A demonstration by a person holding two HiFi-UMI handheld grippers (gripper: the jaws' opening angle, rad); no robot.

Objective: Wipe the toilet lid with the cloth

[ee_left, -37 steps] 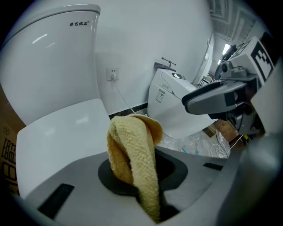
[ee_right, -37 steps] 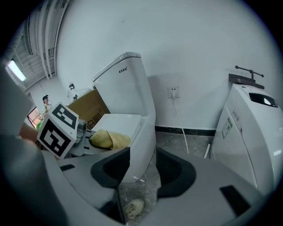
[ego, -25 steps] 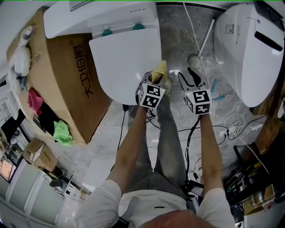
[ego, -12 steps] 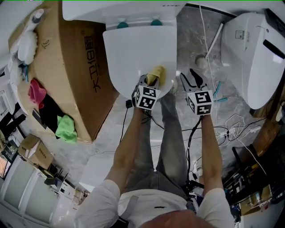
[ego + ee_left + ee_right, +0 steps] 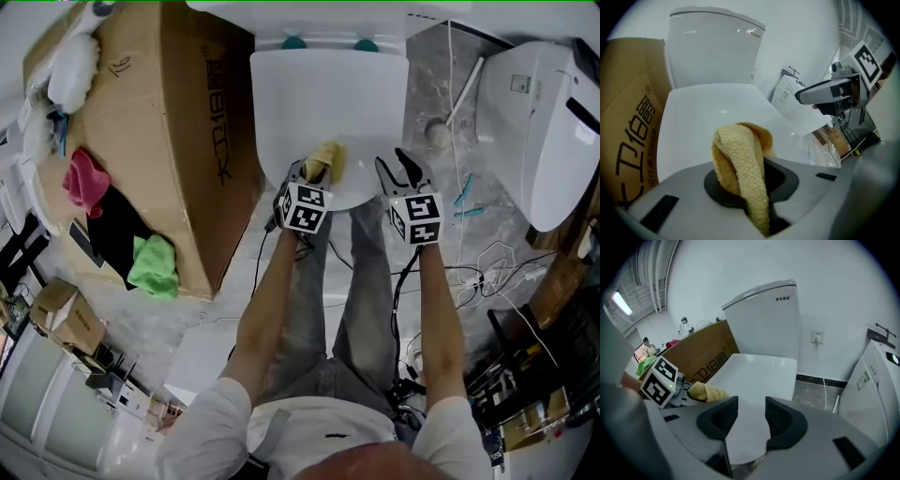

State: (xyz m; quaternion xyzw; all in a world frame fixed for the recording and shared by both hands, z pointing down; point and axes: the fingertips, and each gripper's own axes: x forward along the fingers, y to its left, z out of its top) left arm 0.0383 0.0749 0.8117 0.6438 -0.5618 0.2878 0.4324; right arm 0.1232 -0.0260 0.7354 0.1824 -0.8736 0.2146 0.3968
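The white toilet lid (image 5: 323, 112) lies closed at the top middle of the head view, below the tank. My left gripper (image 5: 321, 167) is shut on a yellow cloth (image 5: 327, 159), which hangs over the lid's front edge. In the left gripper view the folded cloth (image 5: 740, 164) bulges out of the jaws above the lid (image 5: 712, 122). My right gripper (image 5: 401, 166) is open and holds nothing, just right of the lid's front edge. Its view looks over the lid (image 5: 754, 373) toward the tank (image 5: 764, 319) and shows the cloth (image 5: 707, 391) at lower left.
A big cardboard box (image 5: 178, 131) stands left of the toilet, with pink (image 5: 86, 180) and green (image 5: 155, 264) cloths by it. A second white toilet (image 5: 544, 122) is at the right. A toilet brush (image 5: 439, 129) and cables (image 5: 497, 267) lie on the grey floor.
The view has swung so that the toilet sits more to the right. Both grippers stay at the lid's front edge, the cloth still in the left one.
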